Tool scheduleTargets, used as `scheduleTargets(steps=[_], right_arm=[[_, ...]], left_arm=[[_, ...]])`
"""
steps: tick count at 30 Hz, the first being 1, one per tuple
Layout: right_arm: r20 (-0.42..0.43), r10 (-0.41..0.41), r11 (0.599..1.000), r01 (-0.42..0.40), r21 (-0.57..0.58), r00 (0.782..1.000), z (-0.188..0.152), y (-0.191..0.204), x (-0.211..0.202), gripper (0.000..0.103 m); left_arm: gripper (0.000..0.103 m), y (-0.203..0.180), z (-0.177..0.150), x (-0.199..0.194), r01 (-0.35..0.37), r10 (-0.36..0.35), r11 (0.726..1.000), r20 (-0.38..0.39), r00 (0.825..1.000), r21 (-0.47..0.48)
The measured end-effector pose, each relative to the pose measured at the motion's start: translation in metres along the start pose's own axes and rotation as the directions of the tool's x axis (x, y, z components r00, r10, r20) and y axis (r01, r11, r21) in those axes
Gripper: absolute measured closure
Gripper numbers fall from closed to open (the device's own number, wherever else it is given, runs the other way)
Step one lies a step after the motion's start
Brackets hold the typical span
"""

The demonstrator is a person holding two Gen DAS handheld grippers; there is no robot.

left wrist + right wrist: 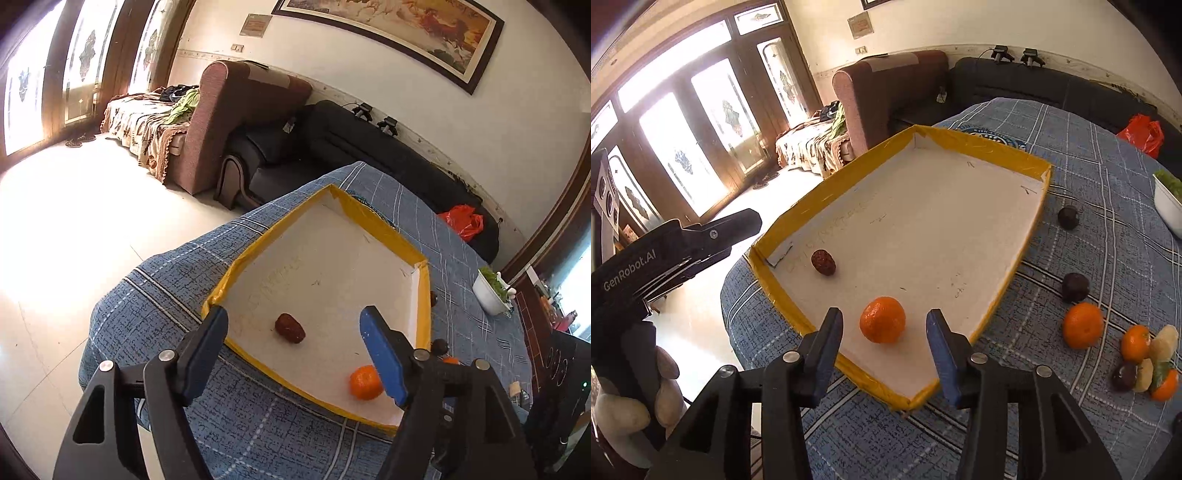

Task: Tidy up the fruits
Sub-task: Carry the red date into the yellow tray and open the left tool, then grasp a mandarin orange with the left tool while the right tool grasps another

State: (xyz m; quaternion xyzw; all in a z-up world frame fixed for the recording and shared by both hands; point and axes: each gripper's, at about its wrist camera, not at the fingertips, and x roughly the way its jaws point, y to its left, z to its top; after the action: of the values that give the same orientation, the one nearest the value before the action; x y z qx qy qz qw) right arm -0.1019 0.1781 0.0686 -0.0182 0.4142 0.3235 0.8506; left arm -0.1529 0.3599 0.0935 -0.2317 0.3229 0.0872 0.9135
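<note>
Two fruits lie in your tray (1008,277): orange (882,319) near, dark date (823,262) at left. Both tongs, left (295,328) and right (884,325), released, empty. Remaining fruits (1082,325) wait right on bench (1108,229).

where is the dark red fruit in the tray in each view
Left wrist view: the dark red fruit lies low centre, on the tray floor near its left front corner.
Right wrist view: the dark red fruit lies left of centre, by the tray's near-left corner.
Shared landmark: the orange in the tray.
</note>
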Motion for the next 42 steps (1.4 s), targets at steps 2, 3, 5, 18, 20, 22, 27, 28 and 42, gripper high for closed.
scheduleTargets(steps=[2,3,5,18,20,22,27,28,42], right_arm=[[0.021,-0.007,0.999,0.006,0.032,1.0,-0.008,-0.013,-0.015,0.047],[0.03,-0.012,0.998,0.01,0.056,0.999,-0.013,-0.023,-0.023,0.047],[0.041,-0.025,0.995,0.021,0.096,0.999,-0.021,-0.037,-0.033,0.047],[0.085,-0.263,0.89,0.208,0.405,0.961,-0.078,-0.21,-0.127,0.045],[0.085,-0.285,0.878,0.224,0.424,0.955,-0.081,-0.222,-0.133,0.045],[0.081,-0.289,0.87,0.227,0.438,0.954,-0.082,-0.231,-0.134,0.045],[0.059,-0.268,0.87,0.216,0.443,0.961,-0.08,-0.235,-0.115,0.045],[0.054,-0.261,0.872,0.211,0.442,0.964,-0.08,-0.236,-0.11,0.045],[0.039,-0.18,0.88,0.143,0.454,0.983,-0.085,-0.245,-0.079,0.045]], left_arm=[[0.028,-0.016,-0.003,-0.003,0.019,-0.019,1.0,0.002,1.0,0.024],[0.027,-0.024,-0.003,-0.002,0.026,-0.026,0.999,0.0,1.0,0.036],[0.026,-0.042,-0.006,0.001,0.049,-0.048,0.997,-0.006,0.999,0.067],[0.025,-0.142,-0.05,0.033,0.205,-0.173,0.947,-0.145,0.974,0.246],[0.025,-0.155,-0.057,0.043,0.233,-0.189,0.937,-0.184,0.965,0.26],[0.025,-0.168,-0.063,0.054,0.25,-0.194,0.928,-0.216,0.957,0.276],[0.025,-0.191,-0.072,0.087,0.263,-0.179,0.908,-0.265,0.947,0.326],[0.025,-0.196,-0.074,0.095,0.265,-0.174,0.904,-0.276,0.945,0.337],[0.037,-0.222,-0.089,0.142,0.204,-0.08,0.852,-0.264,0.961,0.483]])
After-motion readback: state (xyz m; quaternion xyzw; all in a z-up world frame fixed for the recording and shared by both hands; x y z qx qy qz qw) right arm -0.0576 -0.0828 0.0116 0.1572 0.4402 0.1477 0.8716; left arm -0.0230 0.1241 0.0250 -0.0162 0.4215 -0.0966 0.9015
